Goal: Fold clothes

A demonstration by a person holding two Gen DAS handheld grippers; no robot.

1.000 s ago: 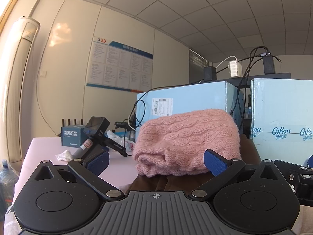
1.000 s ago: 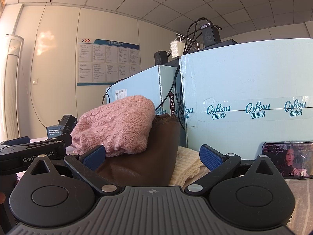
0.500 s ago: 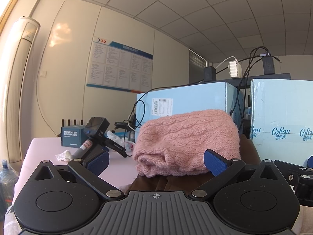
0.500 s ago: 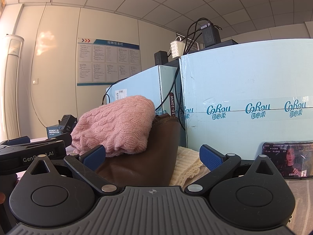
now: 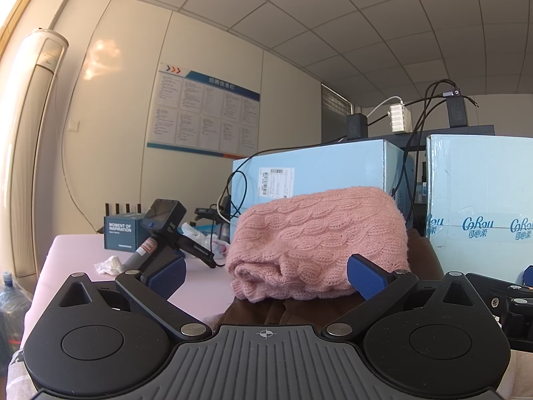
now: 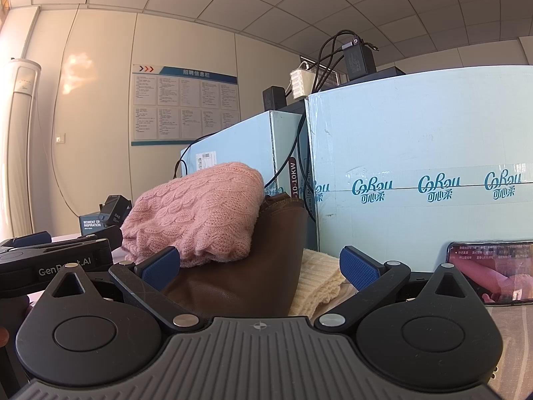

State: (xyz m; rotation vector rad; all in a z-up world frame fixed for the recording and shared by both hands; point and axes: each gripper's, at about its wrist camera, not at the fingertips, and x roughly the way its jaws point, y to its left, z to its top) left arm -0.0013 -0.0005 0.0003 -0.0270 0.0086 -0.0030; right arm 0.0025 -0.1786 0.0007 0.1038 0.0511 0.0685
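Nothing has moved; I keep both the left gripper (image 5: 266, 275) and right gripper (image 6: 260, 265) spread wide, empty, facing the folded pink sweater (image 5: 319, 243) on the brown garment (image 6: 246, 283).

Folded clothes, stacked.
Pink cable-knit sweater (image 5: 316, 243) folded atop brown leather-like garment (image 6: 253, 266); cream knit piece (image 6: 316, 283) just beside, right.

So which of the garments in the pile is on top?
The pink cable-knit sweater, folded; it rests on the brown garment, and the cream knit lies lowest, beside it.

Three garments (image 6: 200, 213), two boxes (image 6: 416, 140)
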